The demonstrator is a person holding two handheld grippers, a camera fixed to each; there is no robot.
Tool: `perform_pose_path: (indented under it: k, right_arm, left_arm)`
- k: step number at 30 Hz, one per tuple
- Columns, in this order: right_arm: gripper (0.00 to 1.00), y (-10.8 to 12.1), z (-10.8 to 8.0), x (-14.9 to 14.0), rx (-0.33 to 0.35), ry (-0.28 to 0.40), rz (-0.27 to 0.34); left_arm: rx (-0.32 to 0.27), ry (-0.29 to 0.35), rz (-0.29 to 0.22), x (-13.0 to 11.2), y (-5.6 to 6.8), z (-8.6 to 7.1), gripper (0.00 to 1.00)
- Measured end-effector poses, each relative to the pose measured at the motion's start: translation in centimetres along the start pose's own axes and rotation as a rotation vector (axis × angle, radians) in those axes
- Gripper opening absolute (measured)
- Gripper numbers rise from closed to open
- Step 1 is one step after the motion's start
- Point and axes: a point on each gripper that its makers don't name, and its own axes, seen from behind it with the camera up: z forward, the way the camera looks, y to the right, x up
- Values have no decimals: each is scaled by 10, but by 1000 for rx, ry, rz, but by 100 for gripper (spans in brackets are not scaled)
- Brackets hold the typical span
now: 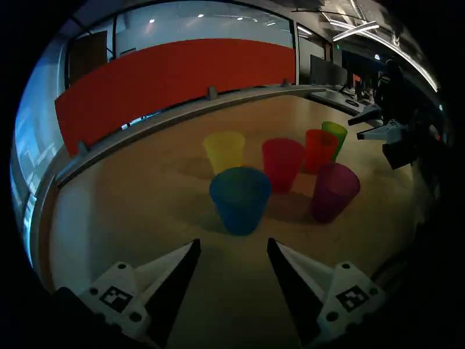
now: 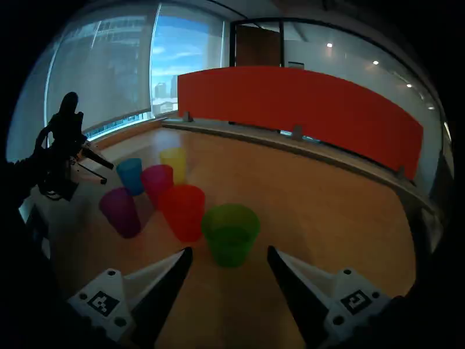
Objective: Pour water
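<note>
left gripper [image 1: 233,243] fingers low in the foreground of the left gripper view, jaws spread wide with nothing between them, pointing forward and slightly down over the wooden table [image 1: 145,192]. dead ahead of the gap and a little apart from the tips stands the blue cup [image 1: 240,199], upright. behind it the yellow cup [image 1: 224,150] and the pink cup [image 1: 282,163]; to the right the purple cup [image 1: 334,191], and farther back the orange-red cup [image 1: 319,150] with the green cup [image 1: 335,132] just behind it. all six upright, clustered close. whether any holds water, cannot tell.

over to the right gripper view: right gripper [image 2: 229,249] also held low and level, jaws wide apart, gripping nothing. the green cup stands right in front of its gap, not touched by either finger, orange-red cup just beside it on the left. far left of this view, the left gripper shows as a dark shape aimed at the cups, the hand on it too dark to read. red panel [image 2: 302,110] runs along the far table edge.
</note>
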Motion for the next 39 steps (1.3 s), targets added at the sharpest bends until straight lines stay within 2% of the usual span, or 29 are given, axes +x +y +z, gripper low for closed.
perform_pose_path:
  k: [9, 14, 24, 30, 33, 39]
  right_arm:
    - [99, 3, -18, 9, -83, 66, 2]
    - [99, 13, -24, 18, -155, 113, 30]
    - [99, 33, -35, 53, -268, 251, 93]
    - [100, 46, -37, 63, -331, 306, 130]
    - [99, 52, -40, 69, -370, 342, 150]
    - [99, 63, -47, 78, -449, 421, 167]
  left_arm:
    - [95, 108, -11, 15, -8, -22, 85]
    - [178, 172, -18, 24, -23, -33, 85]
    - [298, 321, -120, 44, -52, -61, 85]
    - [381, 380, -134, 53, -67, -73, 85]
    - [418, 411, -146, 58, -71, -78, 85]
    - [450, 470, -189, 66, -69, -82, 85]
